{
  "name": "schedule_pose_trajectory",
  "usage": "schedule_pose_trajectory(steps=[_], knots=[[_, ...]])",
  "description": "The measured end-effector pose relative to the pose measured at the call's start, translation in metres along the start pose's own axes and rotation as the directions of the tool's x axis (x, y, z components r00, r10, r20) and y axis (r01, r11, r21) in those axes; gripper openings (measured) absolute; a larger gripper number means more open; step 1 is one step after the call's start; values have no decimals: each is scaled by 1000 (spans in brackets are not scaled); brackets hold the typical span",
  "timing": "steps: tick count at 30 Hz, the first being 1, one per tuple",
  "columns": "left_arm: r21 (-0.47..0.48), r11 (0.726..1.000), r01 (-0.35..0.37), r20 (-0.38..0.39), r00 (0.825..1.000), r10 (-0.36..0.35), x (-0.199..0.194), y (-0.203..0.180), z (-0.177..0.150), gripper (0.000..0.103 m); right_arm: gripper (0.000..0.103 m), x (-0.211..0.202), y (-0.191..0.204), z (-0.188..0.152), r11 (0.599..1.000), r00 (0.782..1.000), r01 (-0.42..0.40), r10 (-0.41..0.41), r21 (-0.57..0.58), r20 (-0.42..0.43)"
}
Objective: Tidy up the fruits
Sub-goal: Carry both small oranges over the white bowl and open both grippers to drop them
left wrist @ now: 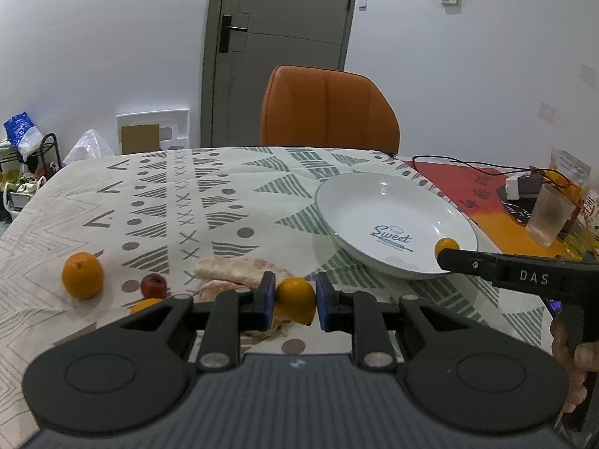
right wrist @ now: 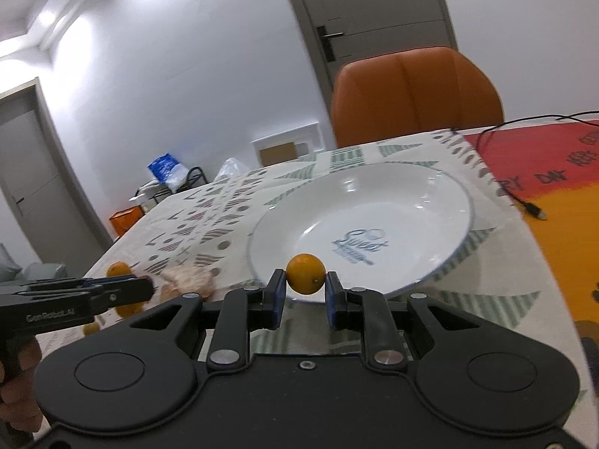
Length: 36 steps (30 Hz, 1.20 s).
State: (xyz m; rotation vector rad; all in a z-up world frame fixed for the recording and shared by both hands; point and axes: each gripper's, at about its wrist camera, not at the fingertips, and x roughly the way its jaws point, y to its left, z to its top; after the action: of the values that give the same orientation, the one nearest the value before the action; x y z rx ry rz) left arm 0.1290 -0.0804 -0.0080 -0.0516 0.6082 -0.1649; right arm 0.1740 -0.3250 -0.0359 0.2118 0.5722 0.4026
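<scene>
My left gripper (left wrist: 295, 301) is shut on a small orange fruit (left wrist: 295, 299) just above the patterned tablecloth, left of the white plate (left wrist: 374, 194). My right gripper (right wrist: 306, 293) is shut on another small orange fruit (right wrist: 306, 274) and holds it over the plate's near rim (right wrist: 262, 224); that fruit also shows in the left wrist view (left wrist: 446, 244). A bigger orange (left wrist: 82, 274), a dark red fruit (left wrist: 153, 286) and part of another orange fruit (left wrist: 146, 305) lie on the cloth at the left.
A piece of pale bread or peel (left wrist: 239, 271) lies on the cloth by the left gripper. An orange chair (left wrist: 329, 108) stands behind the table. A frosted cup (left wrist: 548, 217), a cable (left wrist: 468, 162) and clutter sit at the right on a red mat (right wrist: 543, 172).
</scene>
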Motion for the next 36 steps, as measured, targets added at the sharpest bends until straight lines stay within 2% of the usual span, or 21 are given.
schedule_pose_trajectory(steps=[3, 4, 6, 25, 36], knots=[[8, 1000, 7, -2, 1000, -7, 3, -5, 1, 21, 21, -2, -7, 1, 1000, 1000, 19, -19, 13, 6], [10, 1000, 8, -3, 1000, -8, 4, -6, 2, 21, 26, -4, -8, 1, 1000, 1000, 25, -25, 16, 12], [16, 1000, 13, -2, 1000, -13, 5, -9, 4, 21, 28, -6, -10, 1, 999, 999, 36, -37, 19, 26], [99, 994, 52, 6, 999, -53, 26, -41, 24, 21, 33, -12, -23, -8, 998, 999, 21, -22, 55, 27], [144, 985, 98, 0, 995, -99, 42, -68, 34, 21, 33, -18, -34, -14, 996, 999, 29, -31, 79, 29]])
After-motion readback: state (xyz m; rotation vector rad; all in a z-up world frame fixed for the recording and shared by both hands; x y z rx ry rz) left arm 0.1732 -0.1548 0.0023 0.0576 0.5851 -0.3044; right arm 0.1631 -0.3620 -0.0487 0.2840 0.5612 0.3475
